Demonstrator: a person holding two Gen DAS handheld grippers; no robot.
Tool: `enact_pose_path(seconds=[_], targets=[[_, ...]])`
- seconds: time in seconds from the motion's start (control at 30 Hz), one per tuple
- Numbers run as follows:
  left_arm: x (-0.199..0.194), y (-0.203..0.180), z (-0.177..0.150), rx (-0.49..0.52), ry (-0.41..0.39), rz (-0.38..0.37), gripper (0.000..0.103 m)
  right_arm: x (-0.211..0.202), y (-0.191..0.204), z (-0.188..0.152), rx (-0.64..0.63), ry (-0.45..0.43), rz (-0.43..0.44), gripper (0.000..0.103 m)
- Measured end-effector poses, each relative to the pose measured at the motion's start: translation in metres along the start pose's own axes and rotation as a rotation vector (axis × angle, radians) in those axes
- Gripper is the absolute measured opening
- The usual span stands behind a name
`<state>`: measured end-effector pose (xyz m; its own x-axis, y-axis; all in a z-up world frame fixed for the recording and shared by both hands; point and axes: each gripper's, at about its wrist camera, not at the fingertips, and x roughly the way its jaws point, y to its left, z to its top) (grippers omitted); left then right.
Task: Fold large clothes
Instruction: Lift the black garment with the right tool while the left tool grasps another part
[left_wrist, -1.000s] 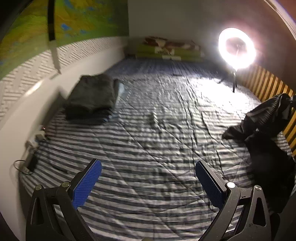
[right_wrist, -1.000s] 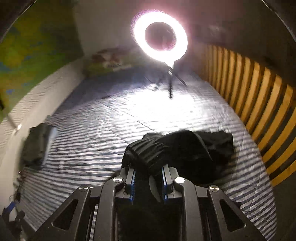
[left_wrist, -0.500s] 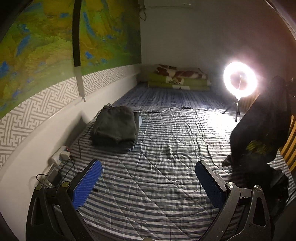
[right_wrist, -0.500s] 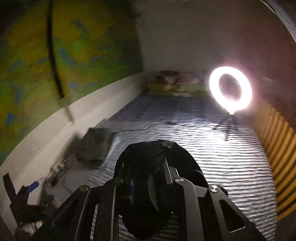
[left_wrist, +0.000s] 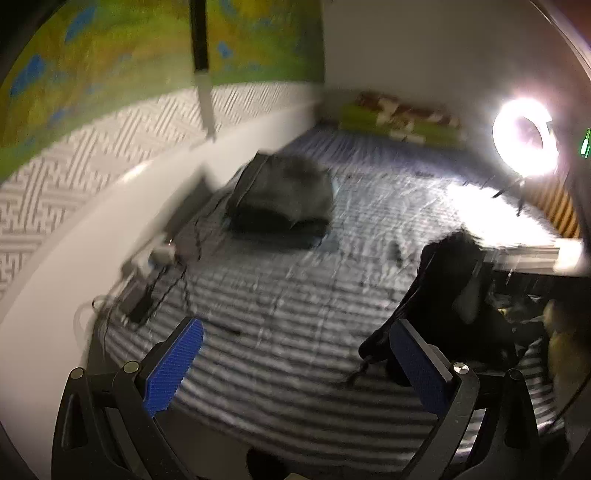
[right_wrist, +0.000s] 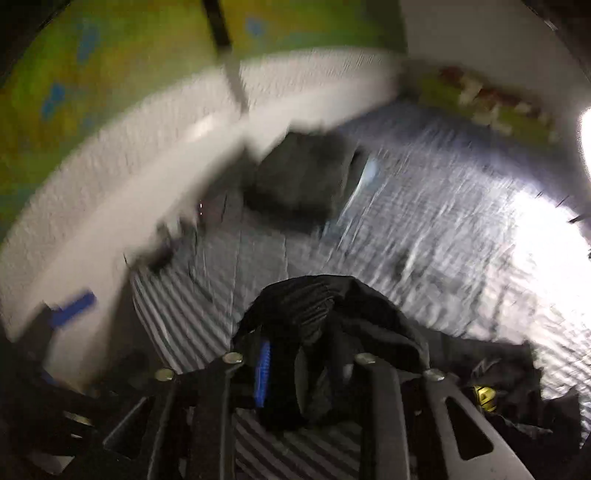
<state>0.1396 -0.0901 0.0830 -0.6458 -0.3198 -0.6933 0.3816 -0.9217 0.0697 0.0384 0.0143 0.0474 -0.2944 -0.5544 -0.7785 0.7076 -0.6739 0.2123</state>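
A black garment (right_wrist: 369, 314) with a ribbed cuff is bunched between the fingers of my right gripper (right_wrist: 310, 350). The jaws are opening, and the cloth still sits pinched between them. The rest of it trails onto the striped bed sheet (right_wrist: 443, 240) at the lower right. In the left wrist view the same black garment (left_wrist: 450, 295) hangs at the right, its lower part on the sheet (left_wrist: 277, 295). My left gripper (left_wrist: 295, 354) is open and empty over the near part of the bed, left of the garment. Both views are blurred.
A folded grey pile (left_wrist: 284, 195) lies by the left wall. A power strip and cables (left_wrist: 155, 254) sit in the near left corner. A ring light (left_wrist: 524, 144) stands at the far right by a slatted rail (left_wrist: 561, 206). Pillows (left_wrist: 399, 118) line the far end.
The right gripper swung the black garment up off the bed, across to the left and down toward the near middle. The left gripper shifted and turned; its jaws stayed open.
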Motion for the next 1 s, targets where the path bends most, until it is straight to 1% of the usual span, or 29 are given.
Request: enact_pose_path(seconds=[0.07, 0.13, 0.2, 0.27, 0.43, 0.57, 0.67, 0.77, 0.87, 0.97, 1.0], targets=[[0.018, 0.009, -0.008, -0.007, 0.045, 0.008, 0.102, 0.025, 0.001, -0.011, 0.017, 0.056, 0.011, 0.031], [0.033, 0.015, -0.012, -0.011, 0.073, 0.012, 0.102, 0.036, 0.005, -0.026, -0.002, 0.060, -0.010, 0.035], [0.049, 0.014, -0.016, -0.021, 0.103, -0.010, 0.102, 0.028, 0.003, -0.040, -0.017, 0.049, -0.037, 0.046], [0.062, 0.007, -0.020, -0.022, 0.127, -0.040, 0.102, 0.018, -0.001, -0.050, -0.024, 0.033, -0.054, 0.052], [0.101, -0.022, -0.028, 0.014, 0.183, -0.105, 0.102, -0.002, -0.018, -0.069, -0.041, -0.006, -0.138, 0.054], [0.133, -0.042, -0.031, 0.051, 0.231, -0.118, 0.102, -0.012, -0.038, -0.082, 0.008, -0.001, -0.147, 0.056], [0.148, -0.045, -0.032, 0.054, 0.243, -0.108, 0.100, -0.015, -0.051, -0.093, 0.049, 0.003, -0.134, 0.056], [0.159, -0.040, -0.032, 0.054, 0.249, -0.106, 0.098, -0.018, -0.056, -0.105, 0.072, 0.014, -0.108, 0.056], [0.165, -0.029, -0.031, 0.055, 0.257, -0.107, 0.096, -0.013, -0.052, -0.123, 0.083, 0.023, -0.056, 0.057], [0.171, -0.020, -0.033, 0.065, 0.272, -0.120, 0.095, 0.002, -0.040, -0.142, 0.099, 0.049, 0.010, 0.062], [0.172, -0.019, -0.035, 0.069, 0.275, -0.124, 0.095, 0.010, -0.035, -0.146, 0.099, 0.063, 0.018, 0.063]])
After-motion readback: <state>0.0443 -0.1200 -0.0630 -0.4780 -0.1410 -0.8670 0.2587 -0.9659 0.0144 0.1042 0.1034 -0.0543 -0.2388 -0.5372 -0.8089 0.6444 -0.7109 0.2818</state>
